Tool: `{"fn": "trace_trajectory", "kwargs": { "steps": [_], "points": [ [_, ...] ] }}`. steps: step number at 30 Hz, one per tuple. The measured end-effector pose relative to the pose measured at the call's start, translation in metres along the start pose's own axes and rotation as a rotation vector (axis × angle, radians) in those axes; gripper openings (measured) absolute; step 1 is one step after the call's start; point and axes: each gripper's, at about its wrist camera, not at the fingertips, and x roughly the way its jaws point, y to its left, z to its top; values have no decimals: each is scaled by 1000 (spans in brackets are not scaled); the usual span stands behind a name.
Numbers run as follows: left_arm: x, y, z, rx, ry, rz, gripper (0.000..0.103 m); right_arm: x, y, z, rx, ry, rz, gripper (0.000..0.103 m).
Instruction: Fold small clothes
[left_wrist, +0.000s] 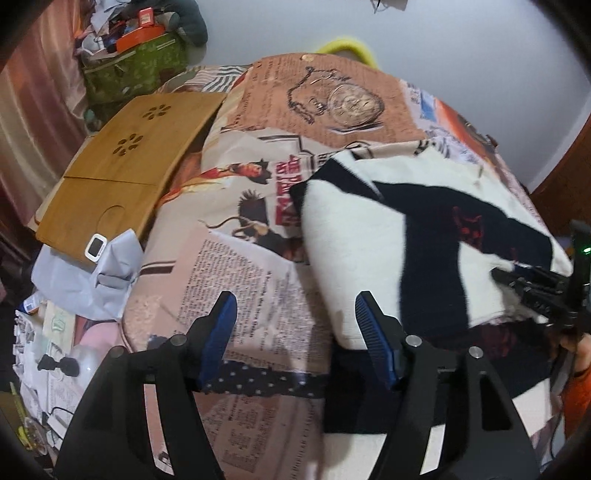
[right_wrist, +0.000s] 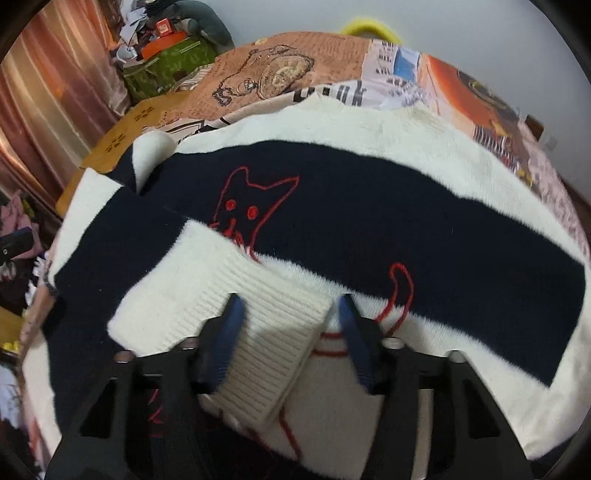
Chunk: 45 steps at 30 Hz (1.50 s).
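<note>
Sweater (right_wrist: 332, 221) is spread on the bed (left_wrist: 258, 240) toward its right edge; one sleeve (right_wrist: 236, 295) is folded in across the front. Right gripper (right_wrist: 290, 306) is held wide, straddling the cuff, nothing grasped. Left gripper (left_wrist: 295, 306) is spread, empty, beside the sweater. Remaining folds are judged pending.

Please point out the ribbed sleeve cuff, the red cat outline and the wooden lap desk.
ribbed sleeve cuff (right_wrist: 273, 332), right wrist view, middle of ribbing.
red cat outline (right_wrist: 243, 206), right wrist view, face.
wooden lap desk (left_wrist: 122, 173), left wrist view, top board.
</note>
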Motion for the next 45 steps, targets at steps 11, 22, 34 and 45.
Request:
{"fn": "trace_trajectory", "kwargs": {
  "steps": [11,22,34,45],
  "points": [
    [0,-9,2,44,-3,1,74,-87,-2,38,-49,-215,2,11],
    [41,-58,-11,179,99,-2,83,-122,-47,53,31,-292,-68,11],
    [91,-77,29,272,37,179,81,-109,-117,22,161,-241,-75,11],
    [87,-40,39,80,8,129,30,-112,-146,5,249,-242,-46,11]
  ]
}}
